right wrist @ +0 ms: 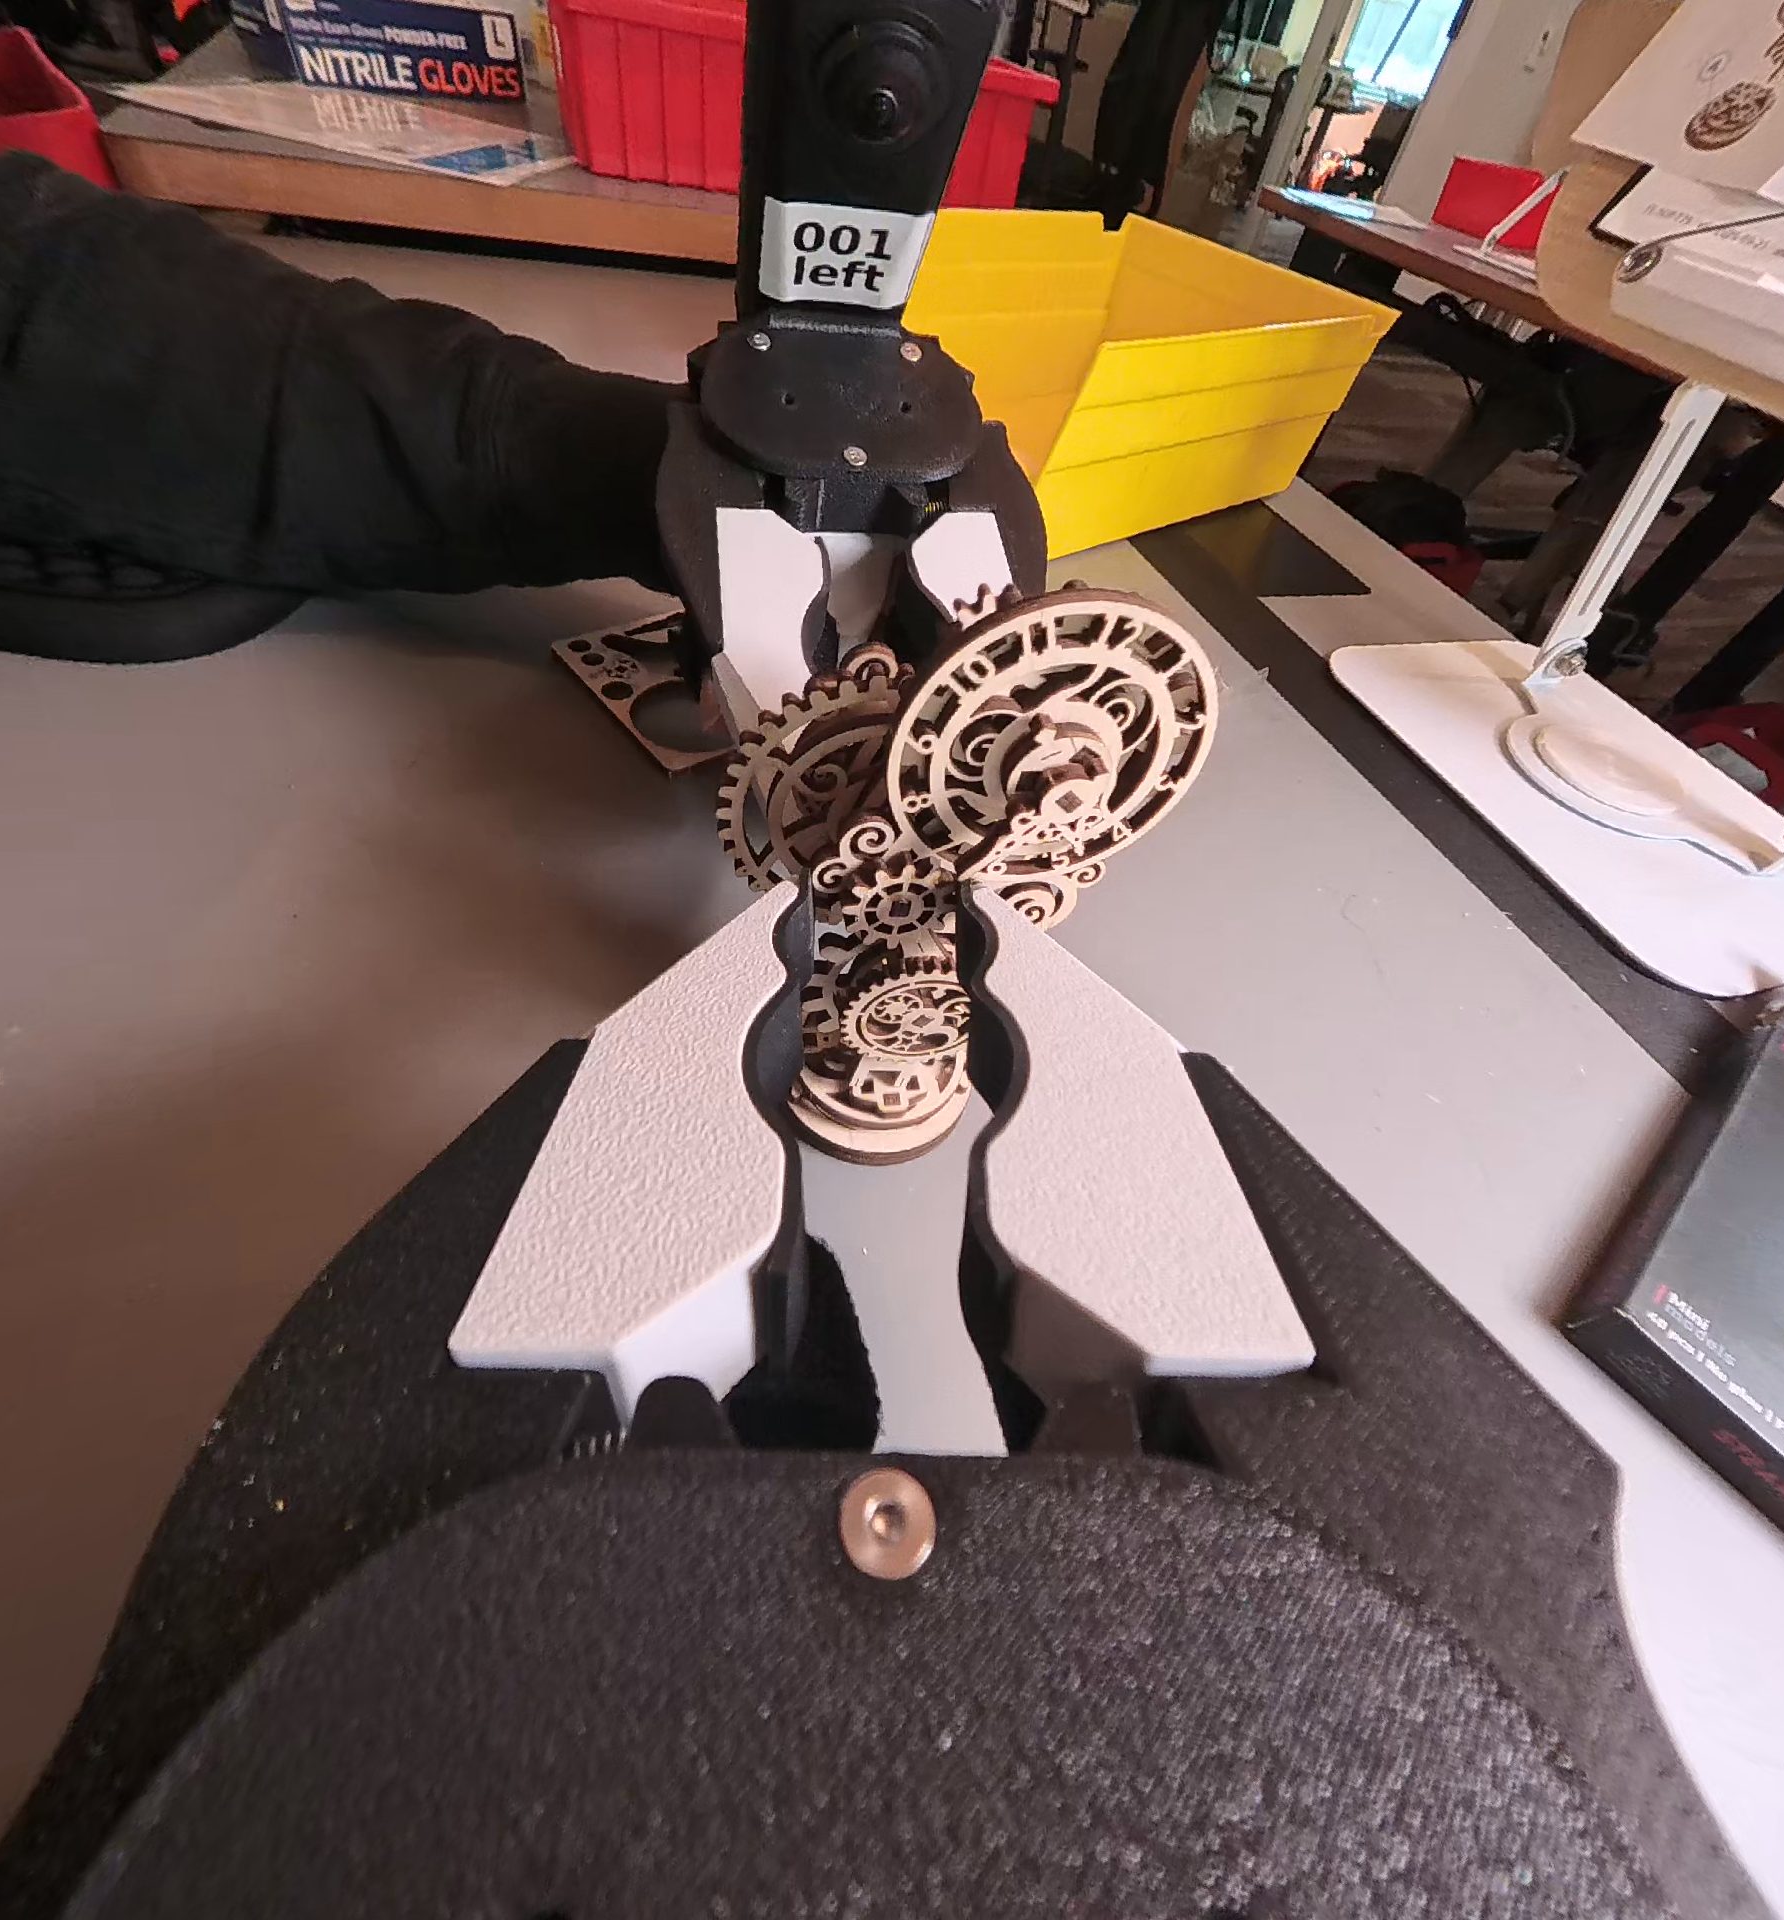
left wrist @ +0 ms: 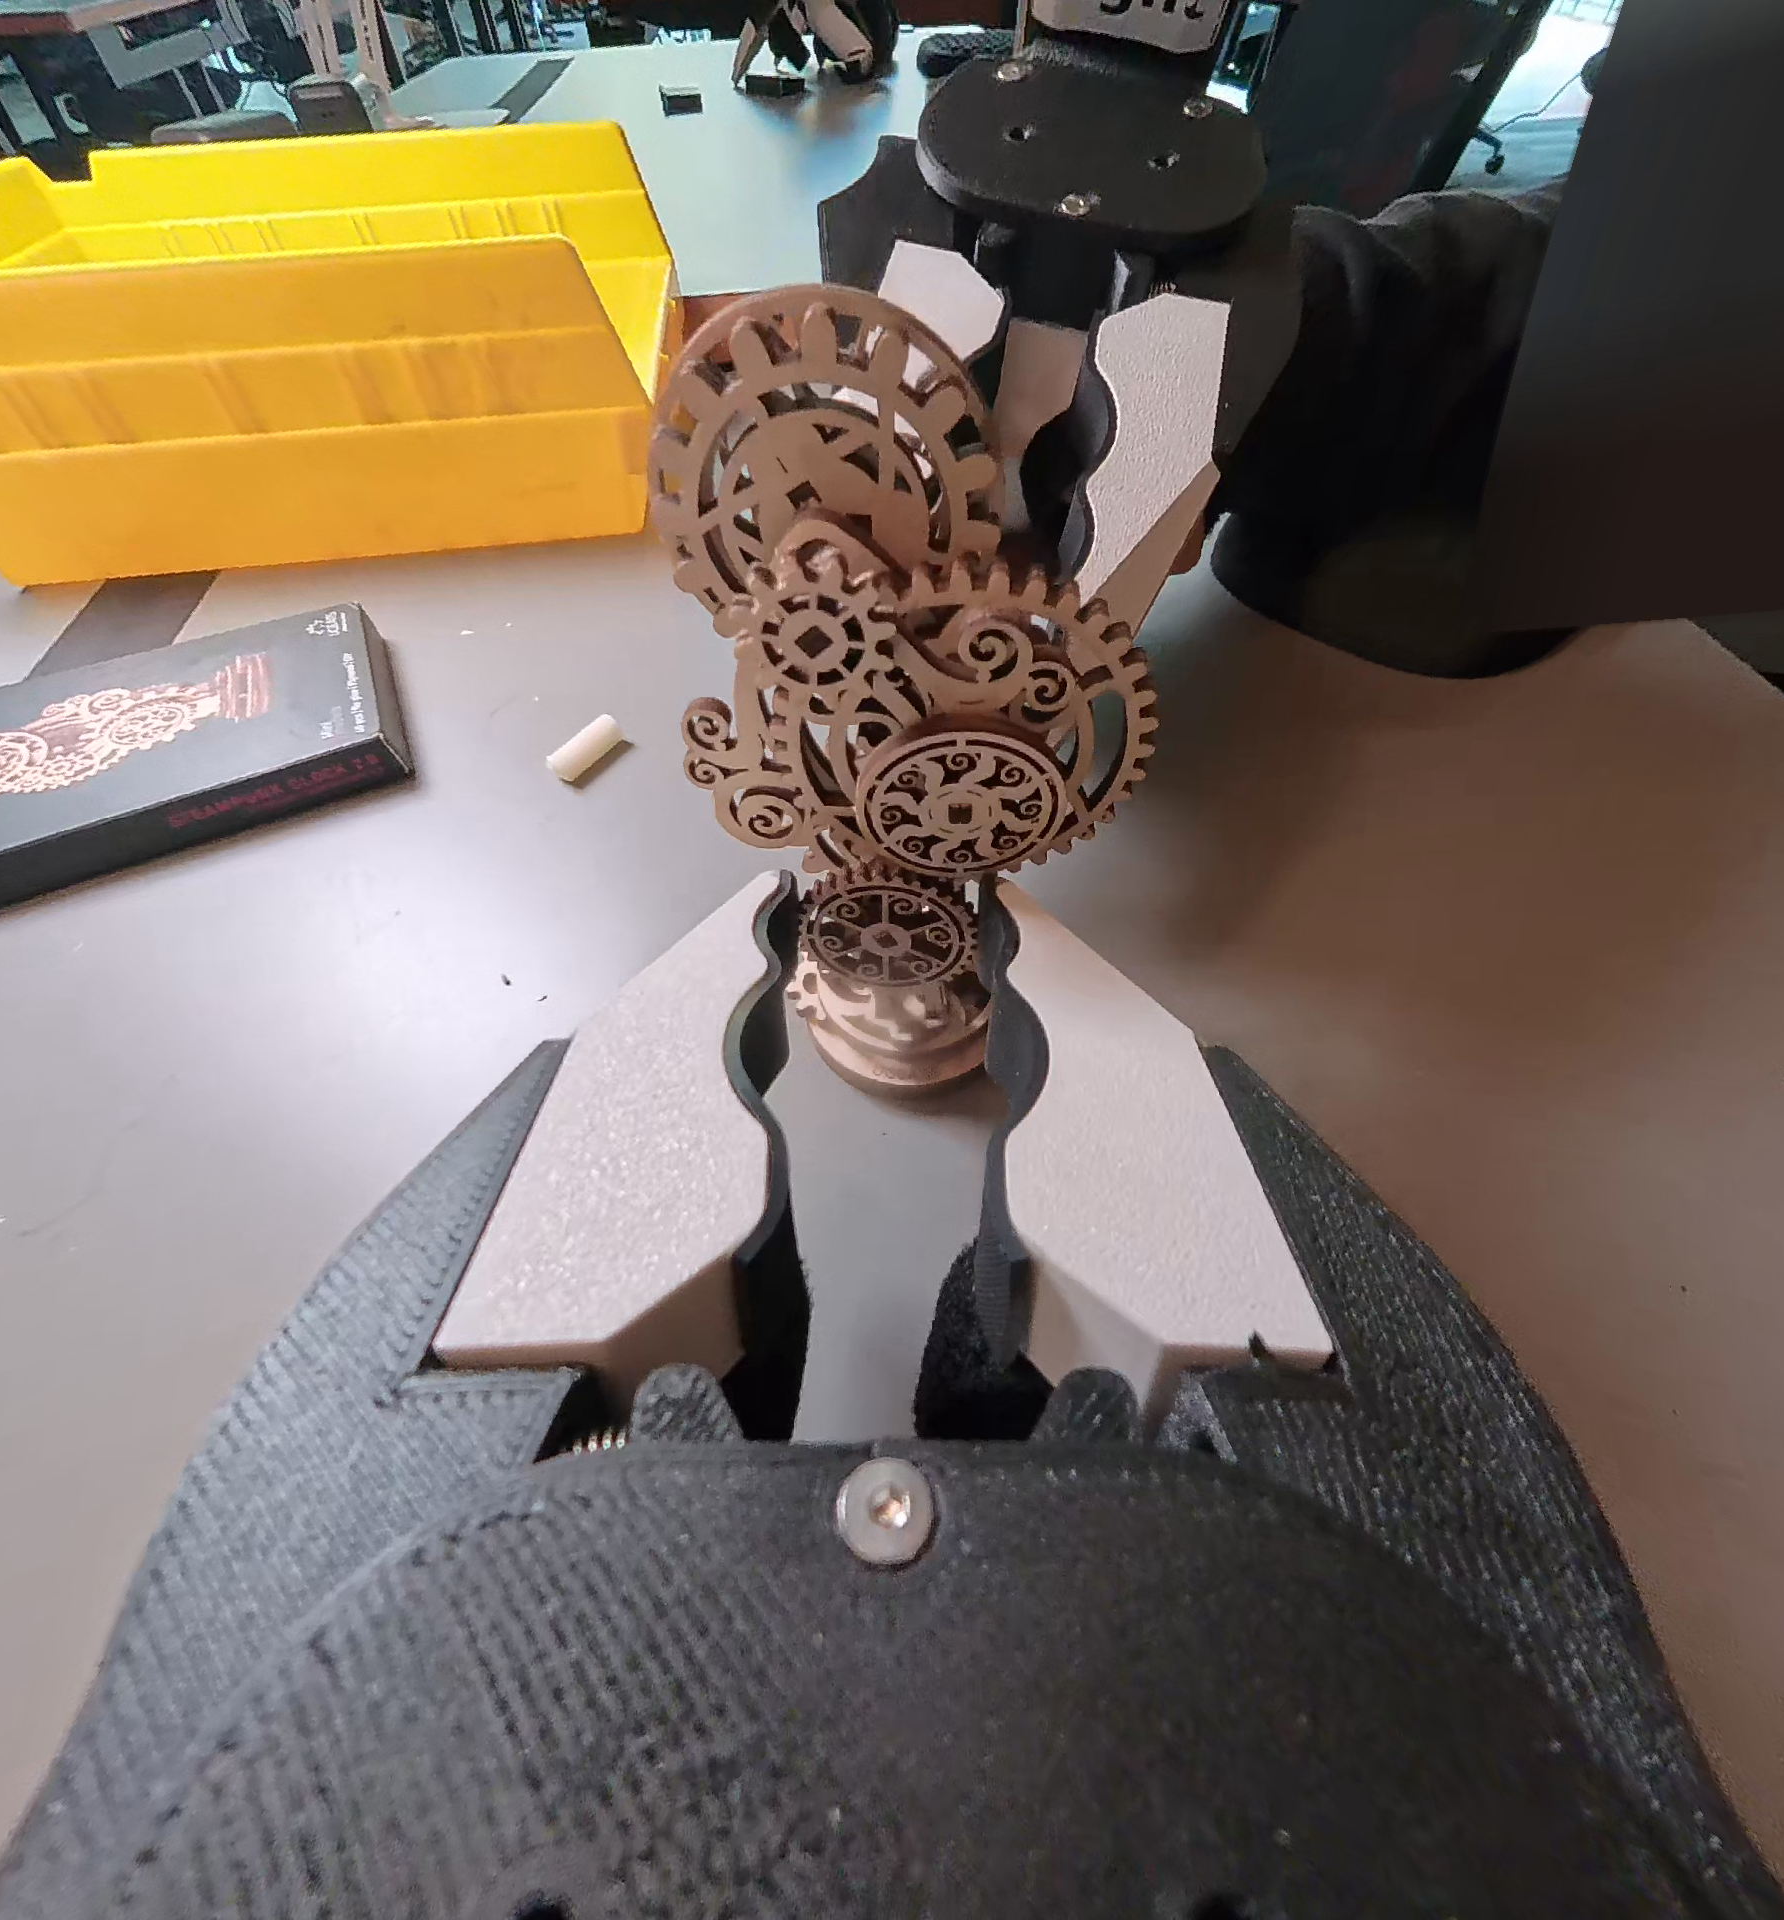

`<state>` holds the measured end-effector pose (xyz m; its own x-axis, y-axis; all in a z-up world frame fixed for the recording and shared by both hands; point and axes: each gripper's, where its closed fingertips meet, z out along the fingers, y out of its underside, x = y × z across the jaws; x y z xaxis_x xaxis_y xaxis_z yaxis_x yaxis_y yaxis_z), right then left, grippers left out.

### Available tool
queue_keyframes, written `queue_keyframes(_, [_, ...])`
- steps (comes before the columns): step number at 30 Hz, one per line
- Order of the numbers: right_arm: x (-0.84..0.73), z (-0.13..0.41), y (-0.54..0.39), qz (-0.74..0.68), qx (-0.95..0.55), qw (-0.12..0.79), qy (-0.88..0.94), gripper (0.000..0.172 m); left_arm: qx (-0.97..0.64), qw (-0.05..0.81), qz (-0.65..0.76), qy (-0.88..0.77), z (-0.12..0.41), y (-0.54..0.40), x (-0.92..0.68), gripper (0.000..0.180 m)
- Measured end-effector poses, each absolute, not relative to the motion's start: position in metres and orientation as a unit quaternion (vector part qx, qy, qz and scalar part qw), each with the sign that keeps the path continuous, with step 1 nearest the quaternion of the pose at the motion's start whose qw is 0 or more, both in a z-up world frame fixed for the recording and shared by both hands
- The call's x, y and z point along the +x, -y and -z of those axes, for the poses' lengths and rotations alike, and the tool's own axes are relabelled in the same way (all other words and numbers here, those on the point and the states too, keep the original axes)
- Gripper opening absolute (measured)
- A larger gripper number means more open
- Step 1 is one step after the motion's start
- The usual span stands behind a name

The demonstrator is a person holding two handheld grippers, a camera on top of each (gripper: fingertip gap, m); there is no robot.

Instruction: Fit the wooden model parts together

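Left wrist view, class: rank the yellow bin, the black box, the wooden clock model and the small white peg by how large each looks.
1. Yellow bin, largest.
2. Wooden clock model and black box: they look alike; the box is cut off by the edge, so unranked.
3. Small white peg, smallest.

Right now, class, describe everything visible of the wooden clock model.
The wooden clock model looks like pale laser-cut plywood: stacked toothed gears, scrollwork, a numbered dial and a round base. It stands upright on the grey table, the left gripper and right gripper closing around its lower part from opposite sides.
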<state>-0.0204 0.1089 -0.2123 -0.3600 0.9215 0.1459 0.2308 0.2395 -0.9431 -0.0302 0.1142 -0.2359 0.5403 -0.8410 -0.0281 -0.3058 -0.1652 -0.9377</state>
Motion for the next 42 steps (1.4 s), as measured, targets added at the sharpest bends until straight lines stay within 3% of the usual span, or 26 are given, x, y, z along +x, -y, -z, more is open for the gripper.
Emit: queue_keyframes(42, [-0.0278, 0.2122, -0.1132, -0.447, -0.386, 0.382, 0.710, 0.024, -0.720, 0.517, 0.221, -0.407, 0.2360, -0.1130, -0.0393, 0.033])
